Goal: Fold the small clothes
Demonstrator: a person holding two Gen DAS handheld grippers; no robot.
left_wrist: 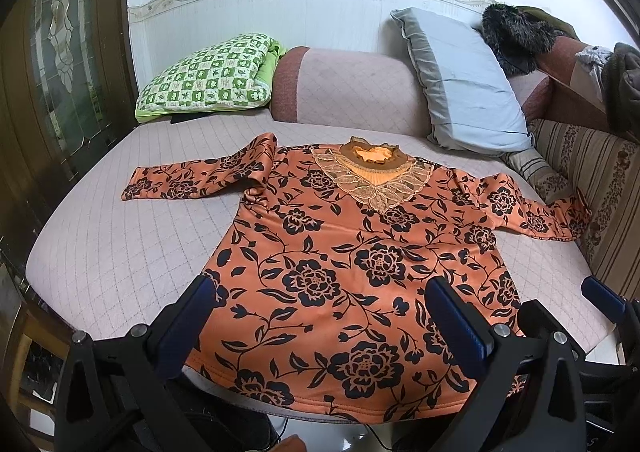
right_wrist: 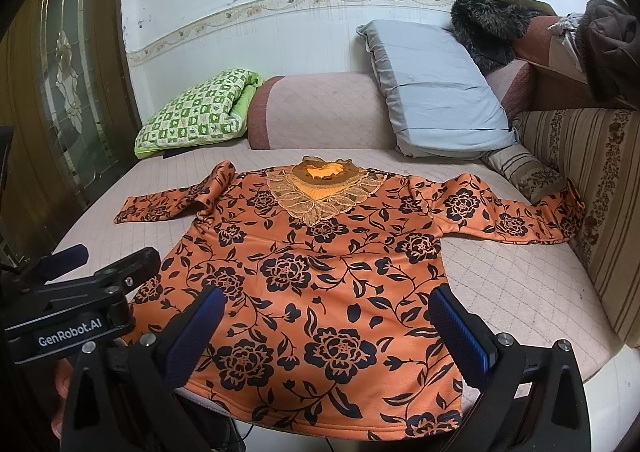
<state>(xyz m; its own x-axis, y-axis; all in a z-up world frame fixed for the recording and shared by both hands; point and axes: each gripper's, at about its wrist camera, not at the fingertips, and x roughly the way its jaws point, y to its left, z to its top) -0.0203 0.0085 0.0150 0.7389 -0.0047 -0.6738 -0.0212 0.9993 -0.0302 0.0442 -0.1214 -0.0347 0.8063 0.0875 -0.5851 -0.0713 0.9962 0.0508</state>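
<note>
The orange flowered top (left_wrist: 344, 252) lies flat on the bed (left_wrist: 120, 236), collar far and hem near, so the left hand-held gripper (left_wrist: 320, 316) is nearer its left sleeve (left_wrist: 192, 179) and the right hand-held gripper (right_wrist: 326, 322) nearer its right sleeve (right_wrist: 516, 219), both wide open and empty.

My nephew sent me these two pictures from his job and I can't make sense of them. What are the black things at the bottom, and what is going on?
They are two hand-held grippers, one in each of a person's hands, each with a camera looking along its fingers. One picture is from the left gripper, the other from the right gripper. Both are open and hold nothing. An orange flowered top lies flat on a padded sofa seat, sleeves out, waiting to be folded. A green checked pillow and a grey pillow lean at the back.
</note>
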